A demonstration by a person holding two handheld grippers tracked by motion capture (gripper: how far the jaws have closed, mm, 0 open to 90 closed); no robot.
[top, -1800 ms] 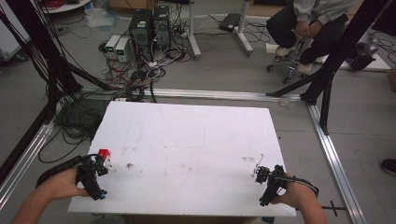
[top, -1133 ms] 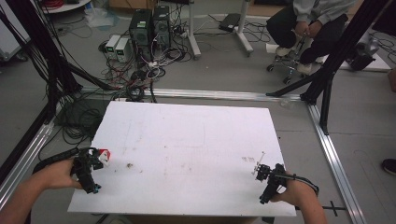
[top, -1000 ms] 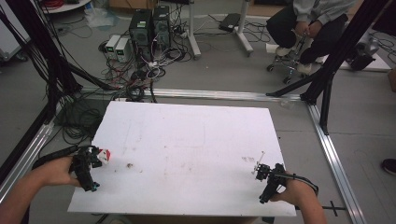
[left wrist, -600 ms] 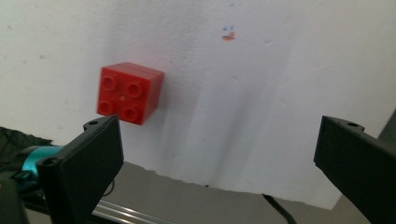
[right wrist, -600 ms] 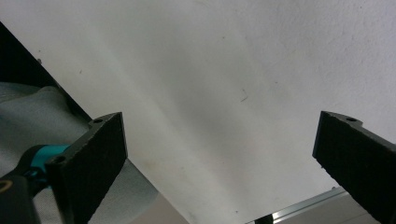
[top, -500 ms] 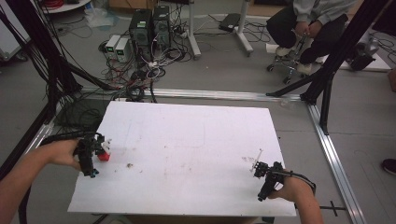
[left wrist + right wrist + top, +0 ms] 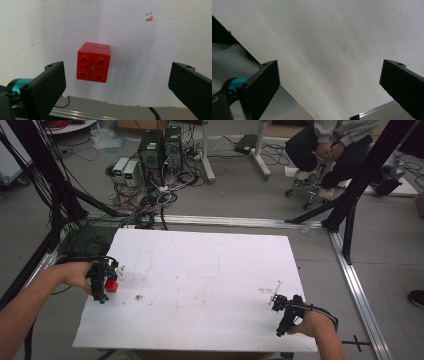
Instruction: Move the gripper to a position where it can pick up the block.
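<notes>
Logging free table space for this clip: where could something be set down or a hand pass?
The white table is bare across its middle and far side, between the left tongs and right tongs. Only the near-left edge is taken, by the red brick beside the left tongs.

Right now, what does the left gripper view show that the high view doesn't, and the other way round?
The left gripper view alone shows the four studs on top of the red block, the seam across its upper edge, a small orange and blue mark on the white table, and the left gripper open wide, jaws well clear of the block. The high view alone shows the right gripper at the table's near right corner, the computer towers and a seated person beyond. Both show the block, the left gripper and the table.
</notes>
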